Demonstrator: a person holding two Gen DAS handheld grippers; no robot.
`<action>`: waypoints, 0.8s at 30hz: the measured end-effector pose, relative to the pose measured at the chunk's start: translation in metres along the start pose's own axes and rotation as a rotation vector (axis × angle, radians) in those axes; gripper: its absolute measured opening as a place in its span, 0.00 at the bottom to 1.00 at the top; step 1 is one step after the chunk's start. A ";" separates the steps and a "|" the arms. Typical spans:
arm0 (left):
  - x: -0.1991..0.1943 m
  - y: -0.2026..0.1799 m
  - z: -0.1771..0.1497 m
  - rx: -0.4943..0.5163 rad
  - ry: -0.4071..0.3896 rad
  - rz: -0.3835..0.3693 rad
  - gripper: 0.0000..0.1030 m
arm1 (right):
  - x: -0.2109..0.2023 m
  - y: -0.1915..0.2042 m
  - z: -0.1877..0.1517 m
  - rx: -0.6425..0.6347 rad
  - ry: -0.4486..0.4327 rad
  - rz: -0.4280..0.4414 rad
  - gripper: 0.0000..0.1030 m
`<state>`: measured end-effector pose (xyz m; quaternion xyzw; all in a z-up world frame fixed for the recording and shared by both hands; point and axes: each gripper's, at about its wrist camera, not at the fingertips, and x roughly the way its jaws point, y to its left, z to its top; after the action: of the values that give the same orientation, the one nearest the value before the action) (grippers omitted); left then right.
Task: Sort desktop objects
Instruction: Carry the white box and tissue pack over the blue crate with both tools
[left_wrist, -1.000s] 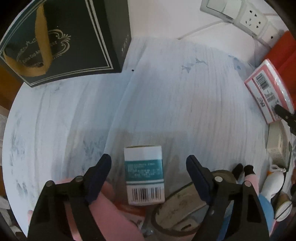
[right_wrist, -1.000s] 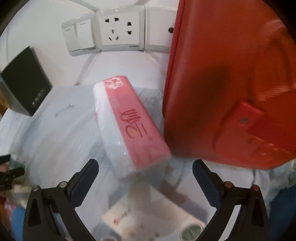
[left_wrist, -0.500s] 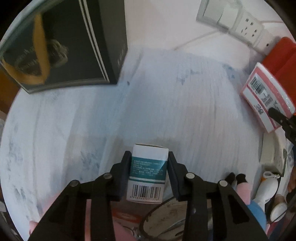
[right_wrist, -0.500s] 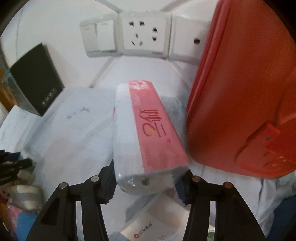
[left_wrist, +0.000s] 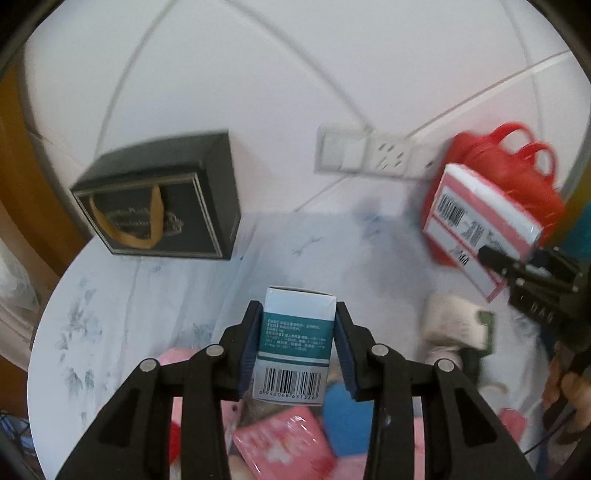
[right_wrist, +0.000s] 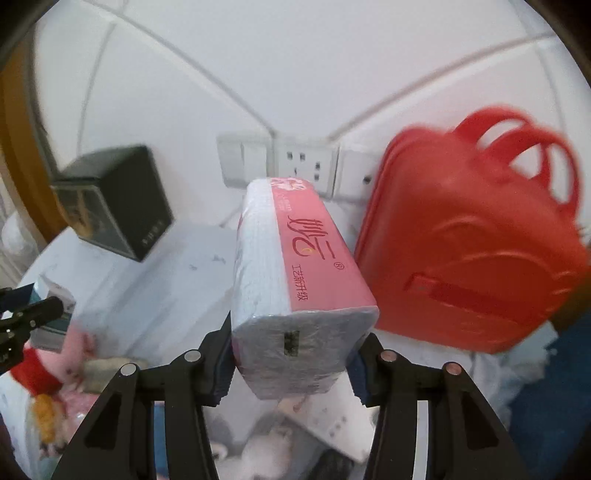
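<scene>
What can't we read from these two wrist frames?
- Left wrist: pile under the white-and-teal carton is blurred and covered by the left gripper.
- Right wrist: soft pink tissue pack hides part of the wall socket.
- Red plastic handbag: motion-blurred.

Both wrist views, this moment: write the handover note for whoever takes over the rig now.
Left gripper: shut on the teal-and-white box, held above the table.
Right gripper: shut on the pink tissue pack, also held up, beside the red bag.
Done: both items grasped and off the table.
Left: set each one down in its place; the destination is not shown. Plush toys and pink packets lie unsorted below. The dark gift box stands at the back.
</scene>
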<state>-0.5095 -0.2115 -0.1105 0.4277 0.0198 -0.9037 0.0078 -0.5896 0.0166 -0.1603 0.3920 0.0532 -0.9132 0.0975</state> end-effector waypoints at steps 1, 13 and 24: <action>-0.018 -0.003 -0.001 -0.007 -0.023 -0.008 0.37 | -0.013 0.003 -0.001 -0.002 -0.011 -0.005 0.48; -0.177 -0.041 -0.045 0.030 -0.213 -0.091 0.37 | -0.226 0.028 -0.039 0.011 -0.185 -0.085 0.48; -0.261 -0.104 -0.083 0.143 -0.297 -0.189 0.37 | -0.358 0.009 -0.107 0.131 -0.253 -0.192 0.48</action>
<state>-0.2833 -0.1044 0.0413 0.2854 -0.0058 -0.9526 -0.1049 -0.2713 0.0748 0.0263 0.2724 0.0182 -0.9620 -0.0101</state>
